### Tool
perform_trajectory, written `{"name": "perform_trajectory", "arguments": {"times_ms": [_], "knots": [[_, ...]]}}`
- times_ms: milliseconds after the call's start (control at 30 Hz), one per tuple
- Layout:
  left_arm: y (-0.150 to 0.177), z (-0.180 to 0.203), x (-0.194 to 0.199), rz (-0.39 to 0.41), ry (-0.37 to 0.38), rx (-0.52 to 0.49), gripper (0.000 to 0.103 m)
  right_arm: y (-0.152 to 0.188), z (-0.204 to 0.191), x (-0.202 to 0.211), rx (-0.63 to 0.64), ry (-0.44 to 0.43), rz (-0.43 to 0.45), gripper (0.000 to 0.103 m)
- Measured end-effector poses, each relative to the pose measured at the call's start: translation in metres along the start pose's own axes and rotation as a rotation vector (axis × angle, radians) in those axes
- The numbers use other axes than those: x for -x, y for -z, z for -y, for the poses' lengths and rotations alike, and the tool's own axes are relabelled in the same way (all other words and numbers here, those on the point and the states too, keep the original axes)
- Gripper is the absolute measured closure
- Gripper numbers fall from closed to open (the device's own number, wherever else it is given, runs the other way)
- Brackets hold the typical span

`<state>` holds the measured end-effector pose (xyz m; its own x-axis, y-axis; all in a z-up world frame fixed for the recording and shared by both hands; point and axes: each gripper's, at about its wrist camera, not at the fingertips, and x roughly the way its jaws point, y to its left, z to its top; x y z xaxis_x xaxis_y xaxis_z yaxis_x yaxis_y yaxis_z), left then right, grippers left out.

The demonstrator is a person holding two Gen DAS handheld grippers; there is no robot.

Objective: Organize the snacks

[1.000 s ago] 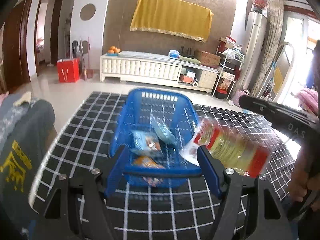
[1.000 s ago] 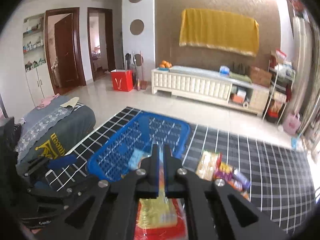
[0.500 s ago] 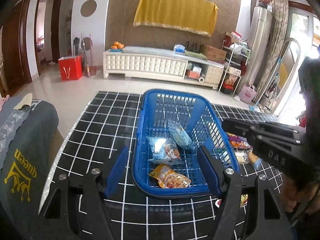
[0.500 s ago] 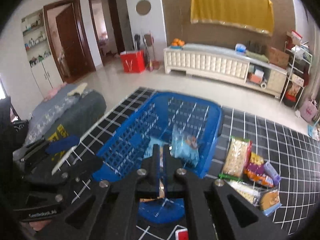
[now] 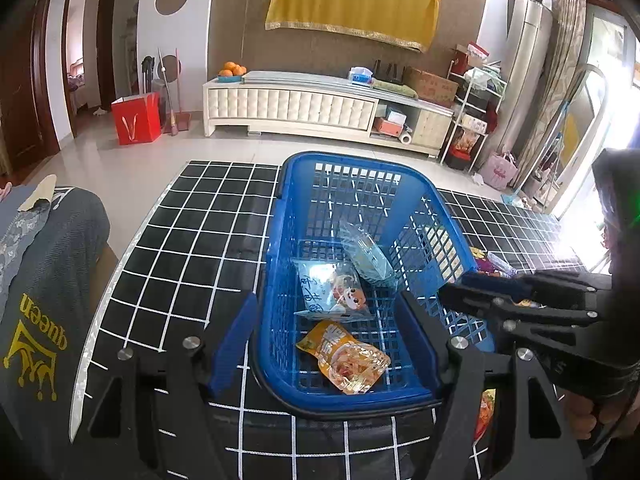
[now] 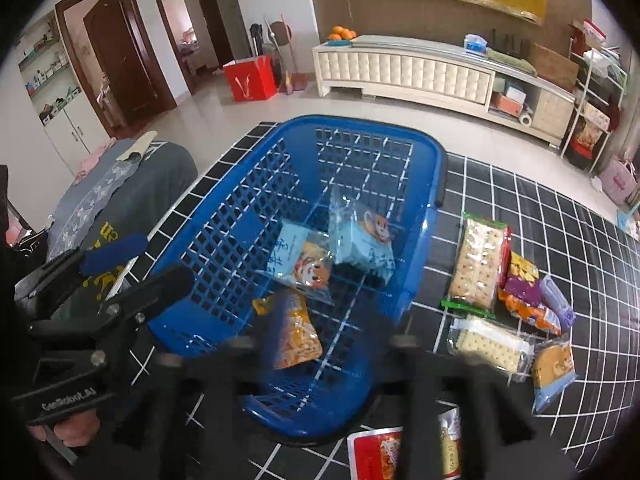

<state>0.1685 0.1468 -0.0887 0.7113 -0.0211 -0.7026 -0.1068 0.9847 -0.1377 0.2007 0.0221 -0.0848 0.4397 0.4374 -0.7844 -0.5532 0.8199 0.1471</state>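
Observation:
A blue plastic basket [image 5: 424,216] [image 6: 240,216] stands on the black grid tablecloth. It holds two pale blue snack packets [image 5: 332,288] [image 6: 360,240] and an orange one [image 5: 348,356] [image 6: 298,332]. My left gripper [image 5: 326,344] is open, its blue fingers on either side of the basket's near end. My right gripper [image 6: 330,312] hovers over the basket's near corner, motion-blurred, its fingers spread with nothing between them. A red packet [image 6: 376,456] lies on the cloth below it. From the left wrist the right gripper [image 5: 480,292] reaches in beside the basket's right wall.
Several loose snacks lie right of the basket: cracker packs [image 6: 478,264], purple and orange packets [image 6: 524,292], a blue-edged pack [image 6: 554,364]. A grey cloth-covered seat [image 5: 44,280] borders the table's left edge. A person's hand [image 5: 592,416] holds the right gripper.
The right gripper, shut on the red packet earlier, came down by the basket's near end and spread its fingers; the packet now lies on the cloth. The left gripper stayed open.

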Motion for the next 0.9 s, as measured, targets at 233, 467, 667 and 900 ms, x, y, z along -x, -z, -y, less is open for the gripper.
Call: {"name": "perform_trajectory", "arguments": {"times_ms": [233,467,667,900], "knots": [[0.000,0.008,0.005,0.001,-0.011,-0.017,0.034,-0.001,0.008,0.023,0.011,0.043,0.055,0.022],[0.000,0.032,0.021,0.022,0.002,-0.064,0.034,0.011,0.036,0.059,-0.004,0.020,0.073,0.022],[0.001,0.068,0.034,0.031,0.055,-0.141,0.034,0.032,0.062,0.091,-0.036,-0.001,0.080,0.013],[0.016,0.108,0.035,-0.009,0.192,-0.258,0.031,0.077,0.098,0.123,-0.108,0.068,0.137,0.007]]}}
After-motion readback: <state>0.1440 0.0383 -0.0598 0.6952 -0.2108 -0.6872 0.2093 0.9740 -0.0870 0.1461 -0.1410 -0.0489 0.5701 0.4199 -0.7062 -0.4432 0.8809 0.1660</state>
